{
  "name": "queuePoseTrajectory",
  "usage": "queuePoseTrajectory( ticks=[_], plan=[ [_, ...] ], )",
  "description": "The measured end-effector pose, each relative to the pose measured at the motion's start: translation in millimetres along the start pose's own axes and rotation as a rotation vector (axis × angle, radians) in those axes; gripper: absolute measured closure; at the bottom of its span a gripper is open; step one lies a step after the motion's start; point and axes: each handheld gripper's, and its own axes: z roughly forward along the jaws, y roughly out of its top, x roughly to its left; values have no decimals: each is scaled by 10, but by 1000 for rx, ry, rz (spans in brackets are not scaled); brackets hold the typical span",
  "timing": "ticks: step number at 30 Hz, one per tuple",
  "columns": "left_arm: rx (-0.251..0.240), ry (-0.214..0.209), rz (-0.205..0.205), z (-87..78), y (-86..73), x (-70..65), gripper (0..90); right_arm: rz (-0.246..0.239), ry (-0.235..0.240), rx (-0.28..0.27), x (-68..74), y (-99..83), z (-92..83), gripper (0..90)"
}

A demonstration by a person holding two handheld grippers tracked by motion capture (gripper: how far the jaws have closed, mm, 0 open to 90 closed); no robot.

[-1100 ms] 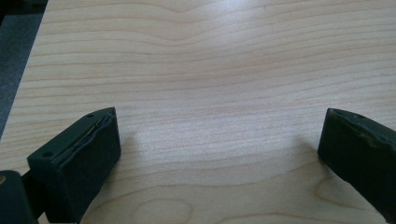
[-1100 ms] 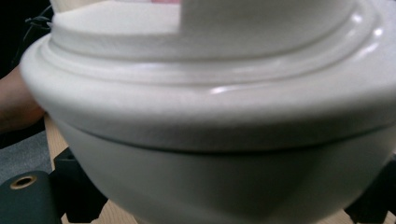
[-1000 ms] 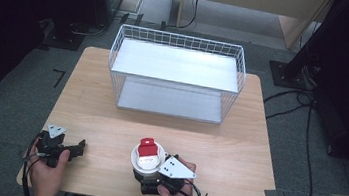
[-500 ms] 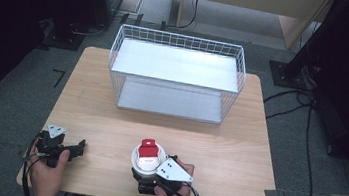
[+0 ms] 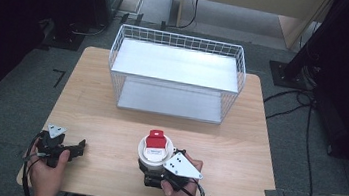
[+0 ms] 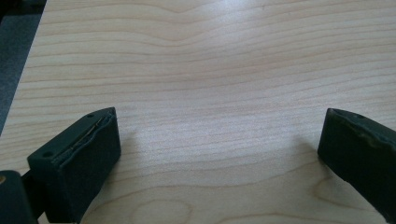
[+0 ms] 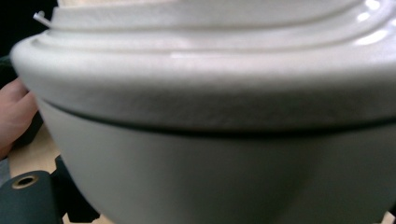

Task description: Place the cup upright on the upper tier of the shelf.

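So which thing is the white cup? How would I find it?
Start at the big wire basket on the wooden table, then come to the near edge. The white cup sits there at the right tool, the one round thing with a red label on top.

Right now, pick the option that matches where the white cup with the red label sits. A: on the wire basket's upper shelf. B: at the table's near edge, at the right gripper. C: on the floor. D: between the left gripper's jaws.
B: the white cup stands on the wooden table right against the right gripper, well short of the wire basket.
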Motion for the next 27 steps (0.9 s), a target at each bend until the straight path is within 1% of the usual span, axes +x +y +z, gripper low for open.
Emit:
queuePoseTrajectory(
  ticks=[6, 11, 18, 20, 21, 27],
  plan=[
    [1, -1, 0, -1, 0, 0, 0, 4, -33, -32, -61, 132, -10, 94],
    [0, 0, -1, 0, 0, -1, 0, 16, -55, -57, -120, 263, -16, 94],
    [-2, 1, -1, 1, 0, -1, 0, 4, -83, -97, -201, 460, -24, 94],
    [1, 0, 0, -1, 1, 0, 0, 2, -86, -99, -208, 483, -27, 95],
    [0, 0, -2, -1, 1, -1, 0, -2, -96, -107, -228, 569, -32, 95],
    [3, 0, 0, -2, 1, 0, 0, -11, -113, -129, -282, 724, -30, 95]
  ],
)
